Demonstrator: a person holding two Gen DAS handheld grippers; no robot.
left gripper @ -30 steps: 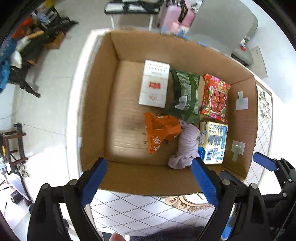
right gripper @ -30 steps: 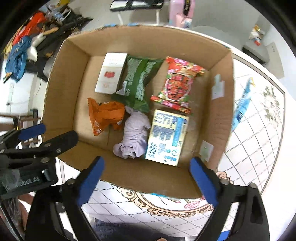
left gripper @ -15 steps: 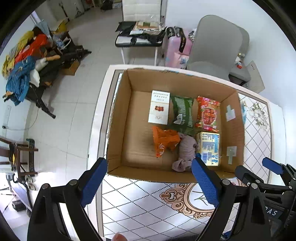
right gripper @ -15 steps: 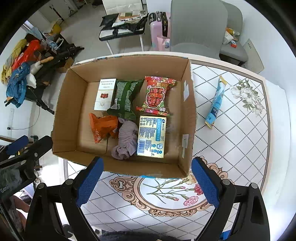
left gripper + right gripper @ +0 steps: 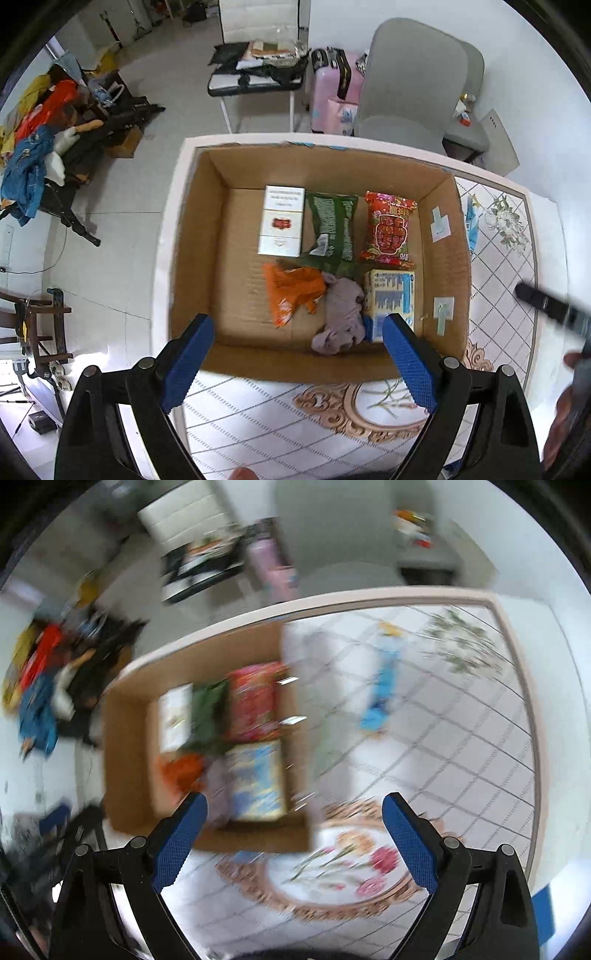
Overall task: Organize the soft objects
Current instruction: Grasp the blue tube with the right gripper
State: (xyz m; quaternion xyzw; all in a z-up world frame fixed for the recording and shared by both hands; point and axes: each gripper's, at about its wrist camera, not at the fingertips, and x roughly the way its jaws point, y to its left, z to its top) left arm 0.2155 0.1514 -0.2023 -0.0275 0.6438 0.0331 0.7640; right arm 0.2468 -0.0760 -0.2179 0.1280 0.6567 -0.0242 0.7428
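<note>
An open cardboard box (image 5: 192, 236) sits on the patterned table. Inside lie a white carton (image 5: 281, 221), a green snack bag (image 5: 334, 229), a red snack bag (image 5: 389, 229), an orange bag (image 5: 291, 295), a crumpled purple cloth (image 5: 341, 317) and a yellow-blue pack (image 5: 391, 299). A blue packet (image 5: 384, 686) lies on the table right of the box. My left gripper (image 5: 295, 354) is open and empty above the box's near wall. My right gripper (image 5: 293, 834) is open and empty over the box's near right corner; its view is blurred. The box shows there too (image 5: 125, 738).
The table has a white cloth with a diamond grid and floral medallion (image 5: 332, 402). A grey chair (image 5: 406, 92), a pink suitcase (image 5: 332, 96) and a small black table (image 5: 255, 77) stand behind it. Clutter lies on the floor at left (image 5: 55, 122).
Both grippers have risen away from the box, so it looks smaller. My right gripper now swings to the right over the table, blurring its view. Both stay open.
</note>
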